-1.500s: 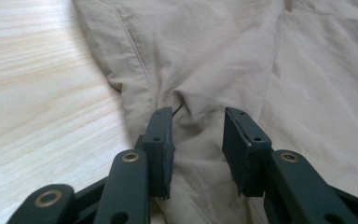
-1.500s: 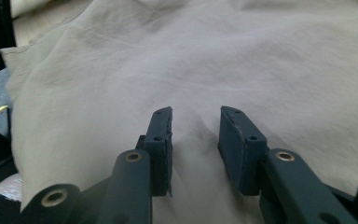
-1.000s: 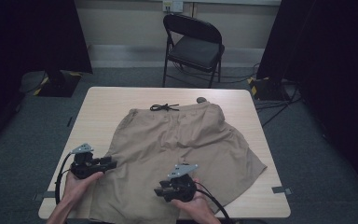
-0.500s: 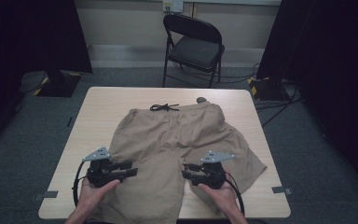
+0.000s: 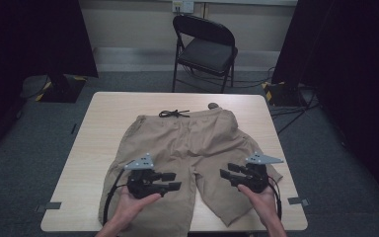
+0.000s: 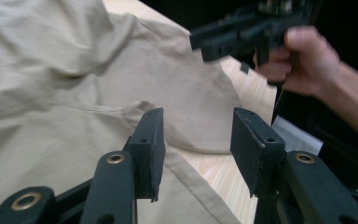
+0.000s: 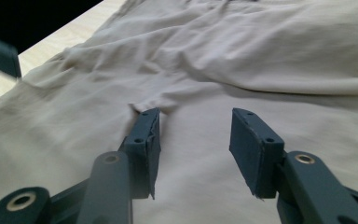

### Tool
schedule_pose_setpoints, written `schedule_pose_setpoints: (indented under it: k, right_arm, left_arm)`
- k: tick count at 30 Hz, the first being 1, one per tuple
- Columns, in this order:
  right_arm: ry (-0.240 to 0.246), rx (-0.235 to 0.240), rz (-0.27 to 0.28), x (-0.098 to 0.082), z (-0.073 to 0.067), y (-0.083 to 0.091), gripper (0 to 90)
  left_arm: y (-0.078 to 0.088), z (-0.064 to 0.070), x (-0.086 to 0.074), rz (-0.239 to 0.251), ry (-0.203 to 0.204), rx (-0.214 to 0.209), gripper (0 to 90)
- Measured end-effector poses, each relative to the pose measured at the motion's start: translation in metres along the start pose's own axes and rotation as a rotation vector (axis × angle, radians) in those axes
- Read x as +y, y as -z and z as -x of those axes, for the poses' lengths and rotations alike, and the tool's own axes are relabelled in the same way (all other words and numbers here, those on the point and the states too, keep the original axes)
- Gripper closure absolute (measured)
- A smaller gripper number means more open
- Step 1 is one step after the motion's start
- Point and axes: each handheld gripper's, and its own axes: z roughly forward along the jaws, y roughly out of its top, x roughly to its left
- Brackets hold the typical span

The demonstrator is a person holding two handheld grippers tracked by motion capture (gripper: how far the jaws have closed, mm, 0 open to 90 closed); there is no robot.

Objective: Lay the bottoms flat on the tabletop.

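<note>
On table: khaki shorts spread flat, waistband at far side, drawstring on wood beyond it | your left gripper over left leg, jaws apart, nothing clamped | your right gripper over right leg, jaws apart, just been opening, cloth below, not pinched.

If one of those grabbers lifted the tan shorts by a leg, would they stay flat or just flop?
Most likely flop: the shorts lie in soft folds and wrinkles, so the cloth looks thin and limp. They probably weigh little, since they drape flat on the table. Pushed, they would likely bunch up rather than slide whole. The loose drawstring would probably dangle.
</note>
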Motion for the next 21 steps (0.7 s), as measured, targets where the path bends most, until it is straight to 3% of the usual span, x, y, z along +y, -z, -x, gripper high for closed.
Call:
schedule_pose_setpoints:
  k: [1, 2, 6, 7, 9, 12, 14, 16, 18, 19, 20, 21]
  right_arm:
    - [-0.011, -0.012, 0.004, -0.001, 0.004, 0.003, 52.1]
    - [-0.018, -0.023, 0.007, -0.002, 0.009, 0.006, 51.5]
    - [-0.044, -0.066, 0.007, -0.008, 0.025, 0.013, 46.9]
    - [-0.083, -0.080, 0.015, -0.013, 0.037, 0.018, 45.2]
    - [-0.114, -0.106, 0.034, -0.018, 0.047, 0.022, 43.6]
    - [-0.117, -0.135, 0.031, -0.020, 0.056, 0.027, 43.3]
    - [-0.136, -0.173, 0.029, -0.023, 0.069, 0.034, 41.9]
    - [-0.146, -0.192, 0.032, -0.025, 0.074, 0.037, 41.0]
    - [-0.174, -0.246, 0.019, -0.031, 0.089, 0.043, 39.5]
    - [-0.174, -0.246, 0.019, -0.031, 0.089, 0.043, 39.5]
    - [-0.186, -0.287, 0.002, -0.037, 0.096, 0.046, 39.1]
    - [-0.197, -0.295, 0.002, -0.040, 0.100, 0.048, 38.8]
  left_arm:
    - [0.000, 0.000, 0.000, 0.000, 0.000, 0.000, 54.2]
    - [-0.015, 0.005, 0.000, -0.018, -0.005, -0.015, 54.2]
    - [-0.034, 0.011, 0.003, -0.039, -0.008, -0.023, 51.7]
    - [-0.046, 0.015, 0.004, -0.049, -0.011, -0.016, 50.3]
    - [-0.055, 0.021, 0.006, -0.069, -0.031, -0.018, 49.1]
    - [-0.063, 0.028, 0.010, -0.089, -0.042, -0.032, 47.7]
    - [-0.077, 0.036, 0.012, -0.107, -0.061, -0.056, 47.3]
    - [-0.082, 0.038, 0.012, -0.120, -0.067, -0.063, 47.0]
    - [-0.101, 0.042, 0.007, -0.163, -0.062, -0.075, 45.8]
    - [-0.101, 0.042, 0.007, -0.163, -0.062, -0.075, 45.5]
    - [-0.113, 0.045, 0.002, -0.197, -0.069, -0.084, 45.1]
    - [-0.118, 0.046, -0.001, -0.203, -0.082, -0.078, 44.9]
